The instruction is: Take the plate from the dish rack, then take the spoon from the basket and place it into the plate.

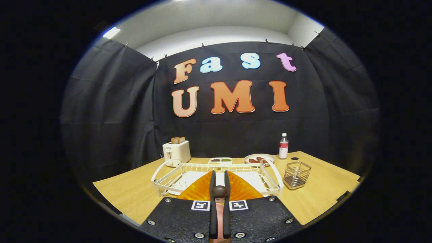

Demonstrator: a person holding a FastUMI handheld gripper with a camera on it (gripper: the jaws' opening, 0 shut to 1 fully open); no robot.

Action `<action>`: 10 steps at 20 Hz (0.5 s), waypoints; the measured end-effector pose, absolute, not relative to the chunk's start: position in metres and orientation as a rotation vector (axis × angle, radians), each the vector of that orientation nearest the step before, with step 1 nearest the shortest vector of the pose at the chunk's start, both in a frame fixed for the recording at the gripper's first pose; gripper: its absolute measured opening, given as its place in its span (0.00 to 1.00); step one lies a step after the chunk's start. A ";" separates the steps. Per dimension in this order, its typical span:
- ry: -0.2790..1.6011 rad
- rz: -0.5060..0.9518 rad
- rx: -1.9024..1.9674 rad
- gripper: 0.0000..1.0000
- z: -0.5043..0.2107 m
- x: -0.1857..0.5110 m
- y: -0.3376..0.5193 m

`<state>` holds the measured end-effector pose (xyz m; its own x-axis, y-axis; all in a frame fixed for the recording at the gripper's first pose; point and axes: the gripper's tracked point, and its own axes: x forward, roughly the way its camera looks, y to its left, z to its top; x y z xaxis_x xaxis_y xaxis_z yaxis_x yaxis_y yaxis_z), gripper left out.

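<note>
Across the near wooden table (135, 192) sits the white dish rack (168, 179). An orange plate (243, 189), its lower part hidden by the gripper (219, 179), is pinched between the closed fingers. Right of the rack stands the wire basket (297, 174); no spoon can be made out inside.

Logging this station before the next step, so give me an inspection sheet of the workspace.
Surface: wooden table.
Job's things: orange plate under the tongs, at the near side of the white dish rack; spoon between the fingers; wire basket beside the rack.
Clutter: toaster, bottle, food plate, small tray, all beyond the rack.
Grippers: tongs shut on the spoon.
Cables: nothing seen.
Surroundings: black cloth walls.
</note>
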<state>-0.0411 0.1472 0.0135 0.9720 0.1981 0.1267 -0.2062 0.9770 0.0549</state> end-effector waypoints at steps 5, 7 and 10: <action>-0.089 0.224 0.060 0.06 -0.020 -0.034 0.176; -0.077 0.215 0.047 0.06 -0.030 -0.030 0.180; -0.052 0.207 0.040 0.06 -0.042 -0.026 0.187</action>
